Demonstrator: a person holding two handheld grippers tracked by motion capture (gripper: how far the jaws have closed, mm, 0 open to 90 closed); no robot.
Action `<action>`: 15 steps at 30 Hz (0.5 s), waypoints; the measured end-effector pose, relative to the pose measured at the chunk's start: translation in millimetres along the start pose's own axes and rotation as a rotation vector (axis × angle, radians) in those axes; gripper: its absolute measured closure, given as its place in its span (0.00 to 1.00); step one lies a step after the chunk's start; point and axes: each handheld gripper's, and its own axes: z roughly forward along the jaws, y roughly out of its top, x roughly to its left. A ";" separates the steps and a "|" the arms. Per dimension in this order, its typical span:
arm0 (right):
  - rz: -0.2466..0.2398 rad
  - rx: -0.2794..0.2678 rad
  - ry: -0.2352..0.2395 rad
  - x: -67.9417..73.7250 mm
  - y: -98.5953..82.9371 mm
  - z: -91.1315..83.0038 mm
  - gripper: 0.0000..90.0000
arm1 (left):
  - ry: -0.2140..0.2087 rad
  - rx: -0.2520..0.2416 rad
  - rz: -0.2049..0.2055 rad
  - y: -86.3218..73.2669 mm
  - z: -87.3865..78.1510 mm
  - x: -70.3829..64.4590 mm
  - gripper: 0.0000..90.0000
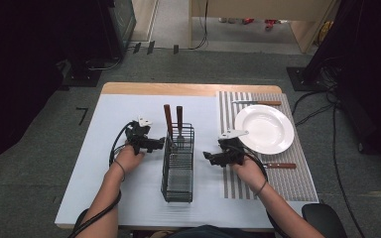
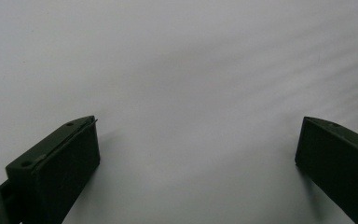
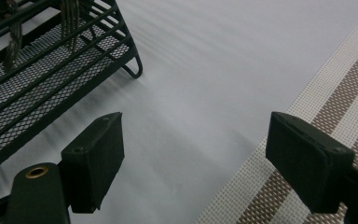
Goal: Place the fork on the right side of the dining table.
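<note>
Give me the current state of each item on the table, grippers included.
Left gripper: open, empty, over the white sheet.
Right gripper: open, empty, by the placemat's edge.
Wire basket: upright, holding two wooden-handled utensils standing at its far end.
Plate: empty, on the striped placemat.
Far knife: lying flat beyond the plate.
Near utensil: flat on the placemat.

**Grey carpet, dark edges**

A wood-edged tabletop [image 1: 188, 89] under a pale grey sheet stands on grey carpet floor [image 1: 238, 64]. Beyond the jaws, pale wooden furniture legs [image 1: 190, 29] rise at the far side. Black equipment stands [image 1: 302, 77] and trailing cables [image 1: 337, 148] flank both sides in shadow.
</note>
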 end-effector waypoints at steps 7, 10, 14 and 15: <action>-0.009 0.002 -0.031 2.3 -2.8 6.5 0.20 | 0.000 0.000 0.000 0.0 0.0 0.0 0.00; 0.000 -0.009 -0.028 3.9 -1.9 6.8 0.19 | 0.000 0.000 0.000 0.0 0.0 0.0 0.00; -0.014 -0.003 -0.028 7.5 -1.0 8.4 0.19 | 0.000 0.000 0.000 0.0 0.0 0.0 0.00; -0.017 -0.005 -0.023 8.8 -0.7 9.0 0.19 | 0.000 0.000 0.000 0.0 0.0 0.0 0.00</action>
